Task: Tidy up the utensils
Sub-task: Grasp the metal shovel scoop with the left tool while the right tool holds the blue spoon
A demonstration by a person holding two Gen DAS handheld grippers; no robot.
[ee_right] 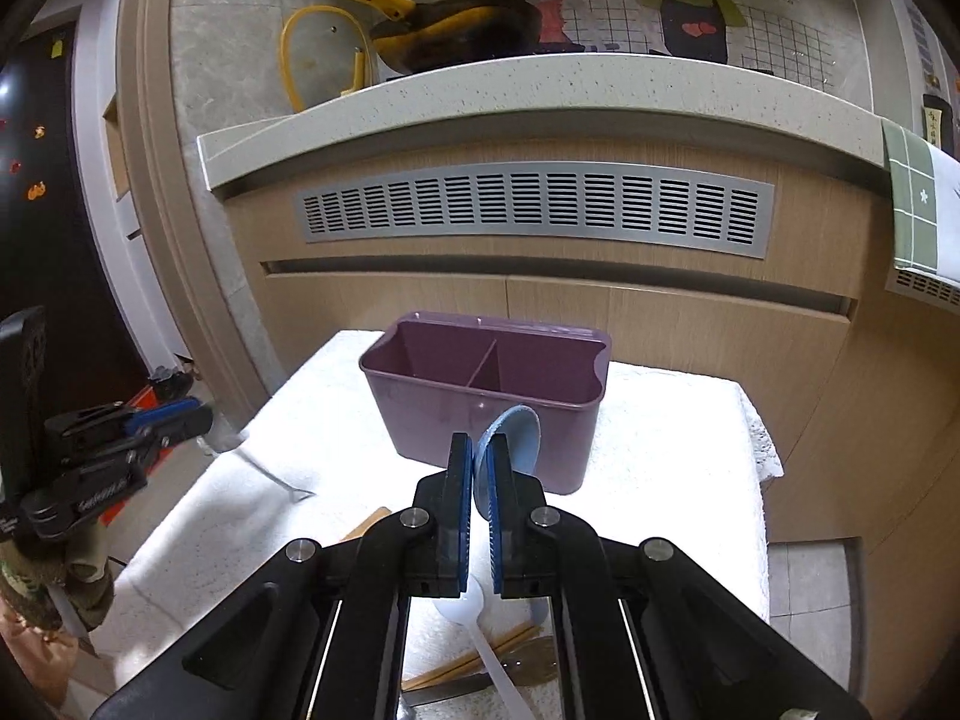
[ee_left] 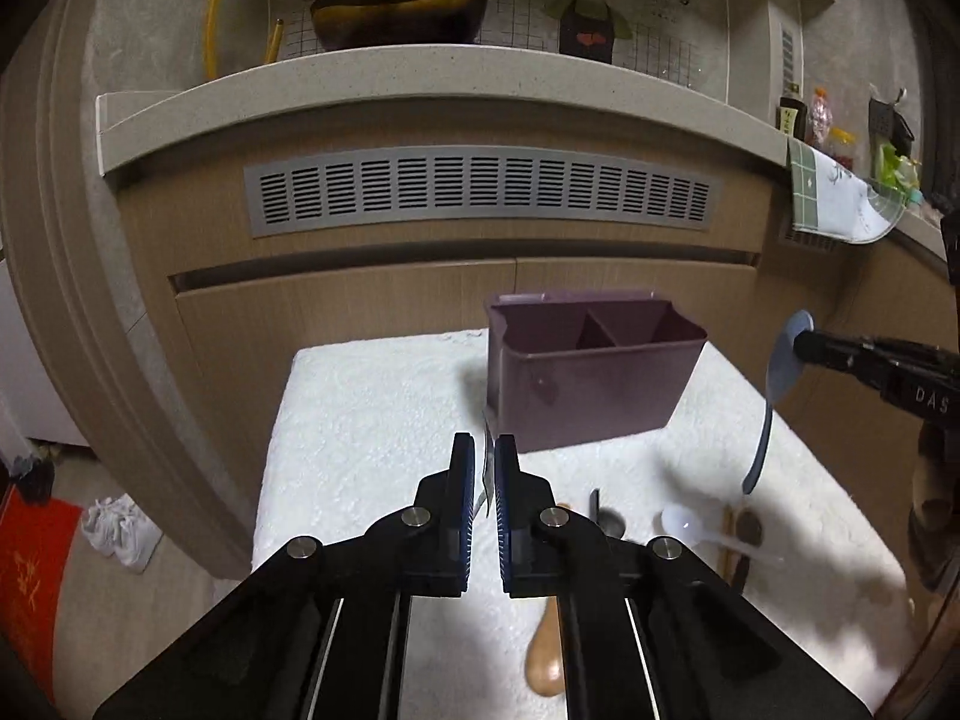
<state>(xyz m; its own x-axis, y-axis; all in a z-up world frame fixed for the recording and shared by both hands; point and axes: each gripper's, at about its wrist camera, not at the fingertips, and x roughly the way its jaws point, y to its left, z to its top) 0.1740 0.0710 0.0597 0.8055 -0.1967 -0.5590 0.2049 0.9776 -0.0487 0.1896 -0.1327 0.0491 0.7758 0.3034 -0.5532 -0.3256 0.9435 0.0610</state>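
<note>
**Both tongs closed on utensils above the purple caddy**

The right gripper (ee_right: 478, 468) is clamping the bowl of a blue spoon (ee_right: 511, 438), whose handle is hanging down below the jaws in the left wrist view. The left gripper (ee_left: 485, 468) is pinching a thin, pale, flat utensil (ee_left: 485, 483) between its pads; what kind cannot be told.

Just beyond both sets of tongs, a purple utensil caddy (ee_right: 420, 414) is standing upright on a white towel (ee_left: 360, 408). A divider is splitting it into two compartments, and both are showing only bare walls and floor.

Nearer the cameras, loose utensils are lying on the towel: a white plastic spoon (ee_right: 462, 603), wooden chopsticks (ee_right: 468, 660), a metal spoon (ee_right: 534, 660) and a wooden spoon (ee_left: 545, 654).

Behind the table, a speckled counter (ee_right: 540, 90) is running over a grey vent grille (ee_right: 534, 207), and a dark pan with a yellow handle (ee_right: 462, 30) is sitting on top.
</note>
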